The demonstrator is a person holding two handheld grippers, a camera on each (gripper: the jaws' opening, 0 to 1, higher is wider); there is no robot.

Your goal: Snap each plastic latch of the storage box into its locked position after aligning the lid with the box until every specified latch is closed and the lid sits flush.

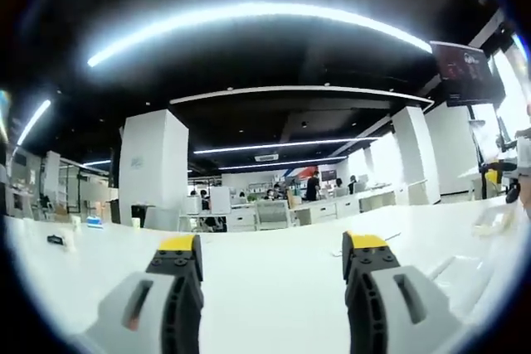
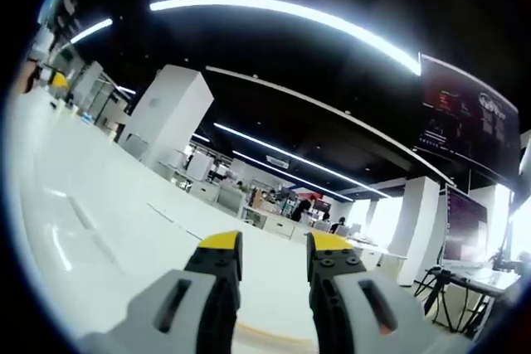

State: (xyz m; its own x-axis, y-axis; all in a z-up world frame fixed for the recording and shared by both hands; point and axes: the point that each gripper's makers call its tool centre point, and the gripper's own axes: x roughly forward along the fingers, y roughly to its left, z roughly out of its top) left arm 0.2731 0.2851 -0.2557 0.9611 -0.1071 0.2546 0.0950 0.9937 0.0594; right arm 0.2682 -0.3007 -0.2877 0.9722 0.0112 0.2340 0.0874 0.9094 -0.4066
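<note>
Across both views, a large open-plan office: dark ceiling with long curved light strips (image 1: 249, 18), white square pillars (image 1: 153, 167), rows of desks with people seated and standing far back.

Next, the white table (image 1: 274, 279), broad and glossy, running under both my claws. At its right edge in the left gripper view I see a clear plastic object (image 1: 491, 221), possibly the storage box or its lid; too blurred to tell.

Wall screen (image 2: 469, 122), dark, upper right of the right gripper view.

Left claw (image 1: 272, 248): yellow-tipped jaws spread wide, nothing between them, over the table.

Right claw (image 2: 272, 248): jaws set narrower, a gap remaining, holding nothing.
</note>
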